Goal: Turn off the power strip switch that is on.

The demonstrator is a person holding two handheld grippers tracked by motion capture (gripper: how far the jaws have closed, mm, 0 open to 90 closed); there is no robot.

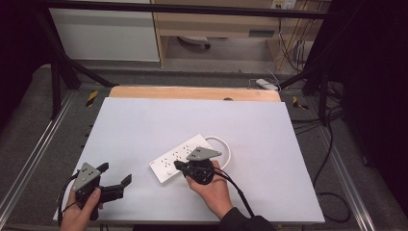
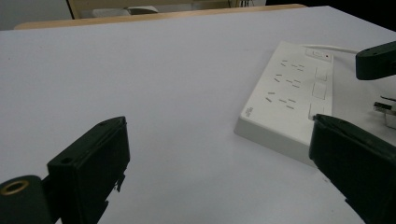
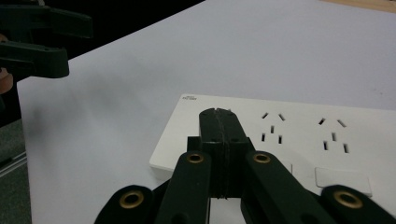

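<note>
From above, I see the strip (image 1: pixel 185 156) lying mid-table, my right gripper (image 1: pixel 179 166) at its near edge, my left gripper (image 1: pixel 115 175) well apart at the table's (image 1: pixel 144 120) near left corner. In the left gripper view, its jaws stand wide, empty. In the right gripper view, jaws are pressed together, empty, over the strip's (image 3: pixel 299 135) end.
</note>
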